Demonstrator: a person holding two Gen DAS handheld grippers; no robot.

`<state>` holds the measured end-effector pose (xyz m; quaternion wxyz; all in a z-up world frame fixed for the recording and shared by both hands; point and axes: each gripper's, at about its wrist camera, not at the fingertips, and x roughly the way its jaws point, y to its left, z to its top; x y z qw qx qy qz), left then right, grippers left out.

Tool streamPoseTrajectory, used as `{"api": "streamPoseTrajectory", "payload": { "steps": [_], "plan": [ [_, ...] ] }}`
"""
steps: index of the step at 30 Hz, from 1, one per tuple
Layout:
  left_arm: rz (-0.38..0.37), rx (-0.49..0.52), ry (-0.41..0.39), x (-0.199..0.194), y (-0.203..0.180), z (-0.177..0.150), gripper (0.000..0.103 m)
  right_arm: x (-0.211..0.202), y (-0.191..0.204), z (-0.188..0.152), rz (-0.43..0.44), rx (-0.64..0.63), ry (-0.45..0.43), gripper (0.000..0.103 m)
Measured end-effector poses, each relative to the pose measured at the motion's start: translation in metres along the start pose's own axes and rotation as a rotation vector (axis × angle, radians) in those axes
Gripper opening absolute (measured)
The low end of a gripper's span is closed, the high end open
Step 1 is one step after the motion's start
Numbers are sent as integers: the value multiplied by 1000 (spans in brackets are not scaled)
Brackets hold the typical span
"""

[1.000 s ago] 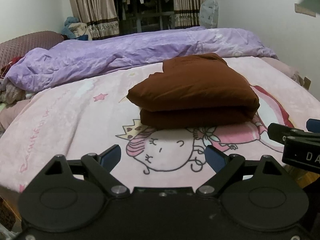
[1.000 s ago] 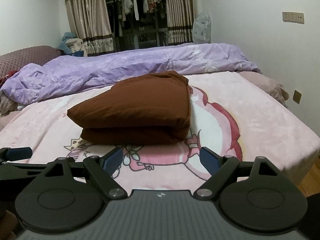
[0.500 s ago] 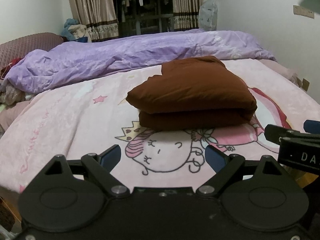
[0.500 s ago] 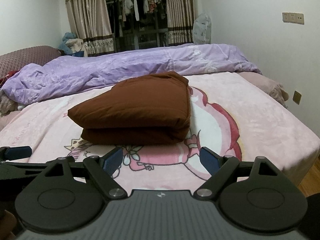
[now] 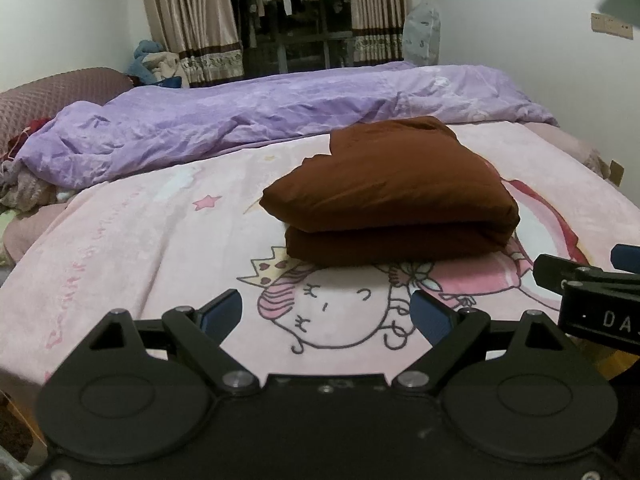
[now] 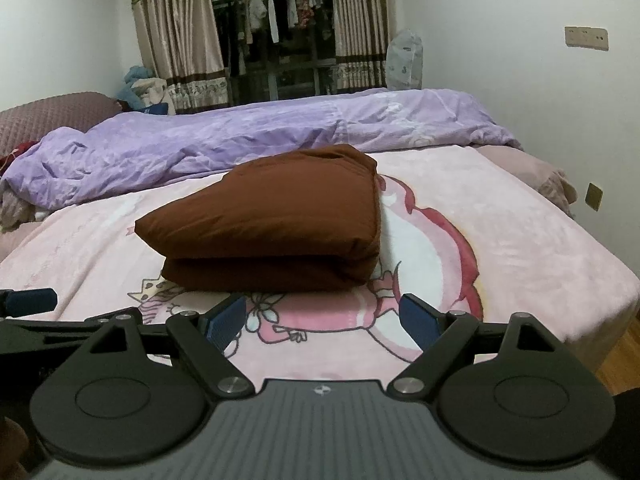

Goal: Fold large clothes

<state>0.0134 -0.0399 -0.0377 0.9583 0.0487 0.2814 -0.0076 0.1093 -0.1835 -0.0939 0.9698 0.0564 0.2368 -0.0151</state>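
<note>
A brown garment (image 5: 392,196) lies folded in a thick stack on the pink cartoon blanket (image 5: 132,248) of the bed; it also shows in the right wrist view (image 6: 276,220). My left gripper (image 5: 326,314) is open and empty, held back from the stack over the blanket's near part. My right gripper (image 6: 322,318) is open and empty, just short of the stack's front edge. Each gripper shows at the edge of the other's view.
A crumpled purple duvet (image 5: 260,112) lies across the far side of the bed. A maroon headboard (image 5: 48,96) is at the left. Curtains and hanging clothes (image 6: 276,40) stand behind. The wall (image 6: 520,60) and bed edge are at the right.
Both views have tilted up and drawn back slightly; the folded stack sits a little lower in frame. Both grippers stay open and empty.
</note>
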Motion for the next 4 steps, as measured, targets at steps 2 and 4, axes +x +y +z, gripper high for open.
{"api": "streamPoseTrajectory", "payload": {
  "steps": [2, 4],
  "plan": [
    [4, -13, -19, -2, 1, -1, 93, 0, 0, 0, 1, -1, 1, 101],
    [-2, -52, -63, -8, 6, -2, 93, 0, 0, 0, 1, -1, 0, 101]
  ]
}}
